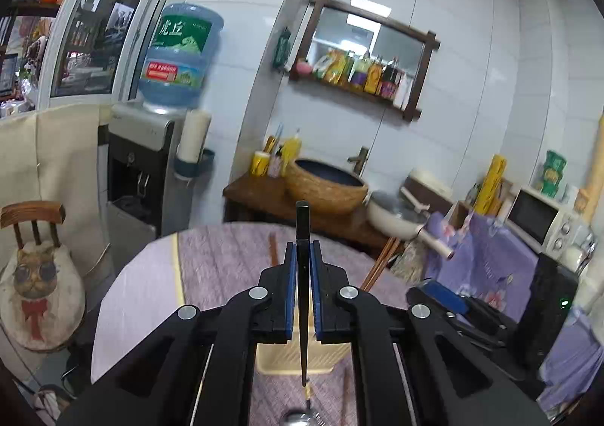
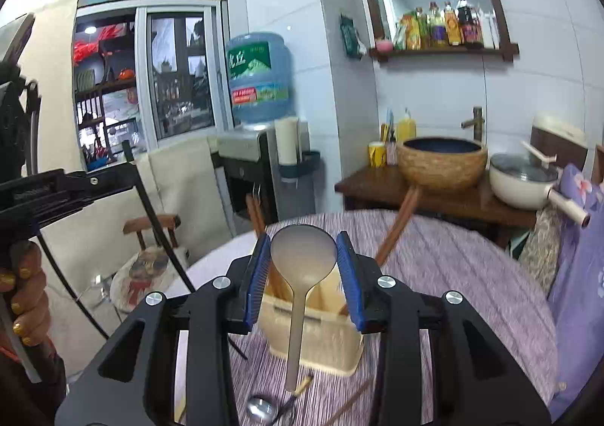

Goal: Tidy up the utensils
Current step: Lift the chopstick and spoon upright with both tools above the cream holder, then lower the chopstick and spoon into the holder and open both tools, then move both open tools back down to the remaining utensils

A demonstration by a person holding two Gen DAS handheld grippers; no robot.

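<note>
left gripper (image 1: 302, 256) is clamped tight on a pair of black chopsticks (image 1: 302, 233), thick ends pointing up and the tips hanging down toward the cream utensil caddy (image 1: 298, 360), so I'd guess they're lined up to drop straight in tips first

right gripper (image 2: 304, 256) has its jaws wide, sitting either side of the bowl of a beige ladle (image 2: 302, 256) without pinching it as far as I can tell. The ladle is upright, its handle running down the front of the caddy (image 2: 324, 343), but I can't say for sure what's holding it up

a few brown wooden chopsticks (image 2: 396, 233) already lean out of the caddy at angles, which makes sense since it's the sorting spot

just in front of the caddy on the purple striped tablecloth (image 2: 453, 275) there's a metal spoon (image 2: 260, 409) and a loose brown chopstick (image 2: 349, 401), lying flat, not yet put away
</note>
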